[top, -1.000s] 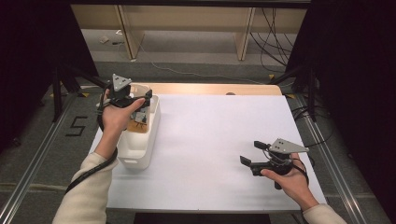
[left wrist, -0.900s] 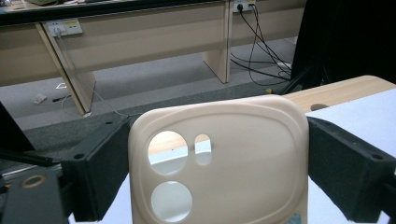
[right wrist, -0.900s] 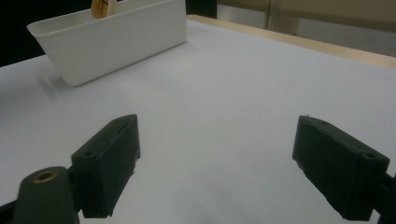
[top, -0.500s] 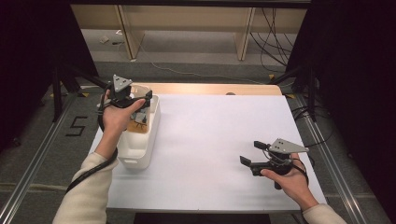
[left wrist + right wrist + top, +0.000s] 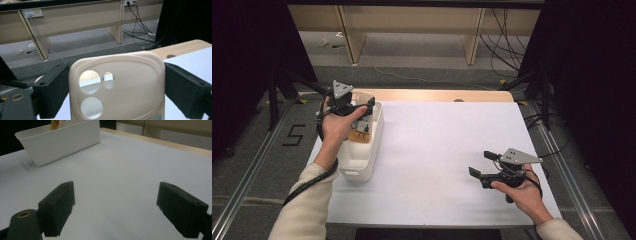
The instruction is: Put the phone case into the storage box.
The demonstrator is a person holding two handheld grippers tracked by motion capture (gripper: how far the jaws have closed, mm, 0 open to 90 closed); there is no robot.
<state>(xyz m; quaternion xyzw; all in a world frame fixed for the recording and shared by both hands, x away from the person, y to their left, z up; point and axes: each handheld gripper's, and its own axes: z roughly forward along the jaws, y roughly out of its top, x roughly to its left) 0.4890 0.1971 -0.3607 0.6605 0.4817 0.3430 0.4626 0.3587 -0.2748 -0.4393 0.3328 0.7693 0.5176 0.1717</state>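
Note:
A cream phone case [image 5: 117, 87] with round camera cut-outs stands upright between the two black jaws of my left gripper [image 5: 116, 92], which is shut on its two side edges. From above, the left gripper [image 5: 349, 107] hangs over the far end of a white plastic bin [image 5: 362, 160] at the table's left edge. My right gripper [image 5: 481, 163] rests low over the white table top [image 5: 432, 140] at the near right. It is open, with nothing between its jaws [image 5: 115, 207].
Some small items lie inside the bin [image 5: 361, 126], hard to make out. In the right gripper view the bin [image 5: 62, 140] stands far ahead to the left. A wooden strip [image 5: 437, 95] borders the table's far edge, with cables and floor beyond.

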